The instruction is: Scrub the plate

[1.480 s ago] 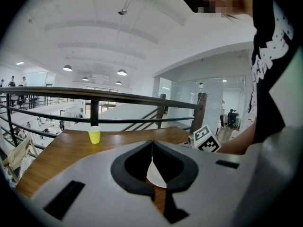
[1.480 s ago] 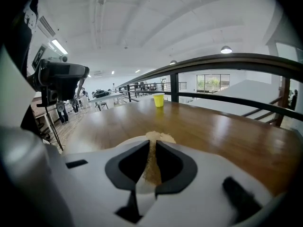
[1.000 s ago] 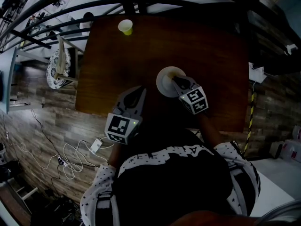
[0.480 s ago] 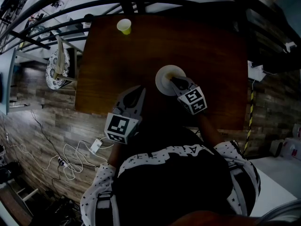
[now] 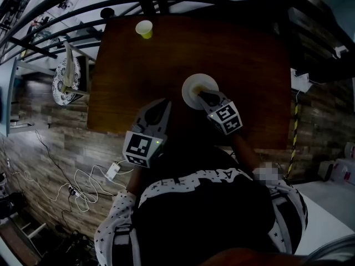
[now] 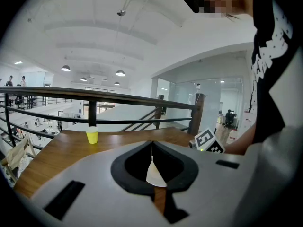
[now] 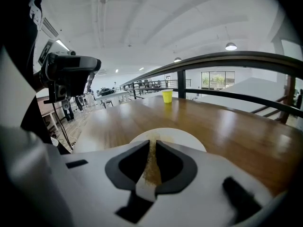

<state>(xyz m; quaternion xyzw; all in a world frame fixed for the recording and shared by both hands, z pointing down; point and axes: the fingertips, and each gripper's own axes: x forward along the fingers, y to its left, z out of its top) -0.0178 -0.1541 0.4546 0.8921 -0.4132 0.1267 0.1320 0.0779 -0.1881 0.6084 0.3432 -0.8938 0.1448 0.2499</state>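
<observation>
The table [image 5: 249, 65] looked the same as it had a second before. The whole picture had only slid a little, so we put that down to the head camera moving. The plate [image 5: 194, 85] lay near the table's middle. It had kept its spacing from the yellow cup [image 5: 144, 29] at its 11 o'clock, so we judged the plate had not been pushed.

The right gripper [image 5: 202, 97] reached in from the plate's 4 o'clock with its tips over the near part of the dish. Against the plate it had shifted only slightly, toward 6 o'clock, which read to us as one short stroke. Its fingers were drawn together, with a grainy brown strip [image 7: 151, 167] showing in the seam between them. We could not tell whether that was a scrubber or soil on the plate beneath.

The left gripper [image 5: 165, 105] had stayed at the plate's 8 o'clock, clear of the rim, its fingers meeting at the tips with nothing we could name between them.

Brown specks remained on the plate, so we took the scrubbing to be unfinished.
</observation>
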